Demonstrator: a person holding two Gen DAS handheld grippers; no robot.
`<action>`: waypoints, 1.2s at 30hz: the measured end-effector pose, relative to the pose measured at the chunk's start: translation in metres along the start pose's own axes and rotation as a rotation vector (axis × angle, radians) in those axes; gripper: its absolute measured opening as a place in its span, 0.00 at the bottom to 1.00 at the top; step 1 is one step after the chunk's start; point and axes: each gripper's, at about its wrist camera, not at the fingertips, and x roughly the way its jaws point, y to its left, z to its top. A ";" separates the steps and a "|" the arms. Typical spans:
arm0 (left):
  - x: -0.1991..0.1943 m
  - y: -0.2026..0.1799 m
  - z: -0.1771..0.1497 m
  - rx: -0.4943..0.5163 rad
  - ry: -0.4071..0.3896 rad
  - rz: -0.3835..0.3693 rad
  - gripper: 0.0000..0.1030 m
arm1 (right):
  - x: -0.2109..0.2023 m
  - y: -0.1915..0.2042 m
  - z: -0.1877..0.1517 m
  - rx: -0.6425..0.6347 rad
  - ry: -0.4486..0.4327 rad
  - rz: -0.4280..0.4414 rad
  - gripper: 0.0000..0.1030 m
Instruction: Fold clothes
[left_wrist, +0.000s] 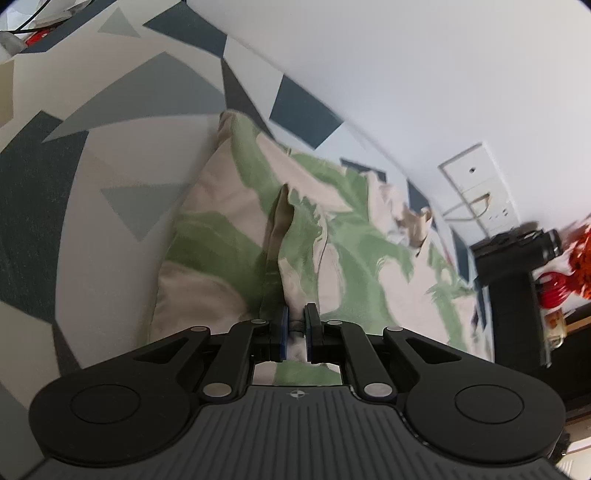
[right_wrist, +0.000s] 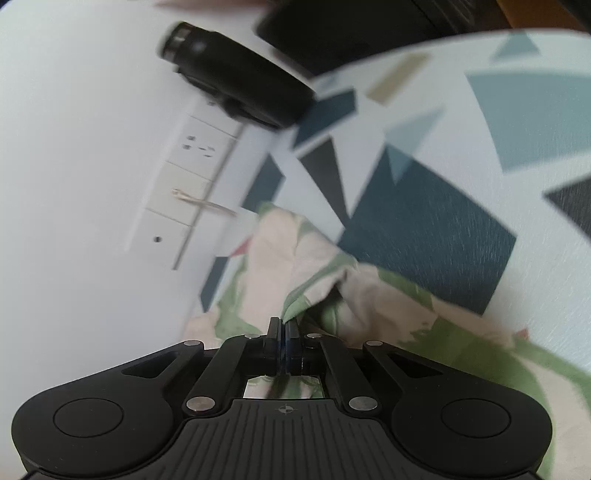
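Garment held at two points over a patterned sheet

In the left wrist view, the left gripper was seen narrowed onto a bunched ridge of the green-and-cream garment, which was spread over the sheet printed with blue and grey triangles; a white wall with a socket panel was seen beyond. In the right wrist view, the right gripper was seen pressed together on a green fold of the garment, lifted from the sheet, with a blurred black object shown against the wall.
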 end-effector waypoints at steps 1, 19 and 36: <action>0.002 0.000 -0.002 0.011 0.007 0.013 0.09 | -0.002 -0.002 -0.001 -0.023 0.010 -0.034 0.02; 0.051 -0.089 0.074 0.615 -0.028 0.204 0.68 | 0.103 0.134 0.070 -0.603 0.048 0.040 0.51; 0.148 -0.134 0.117 1.189 0.233 0.105 0.62 | 0.268 0.154 0.063 -1.255 0.555 0.092 0.45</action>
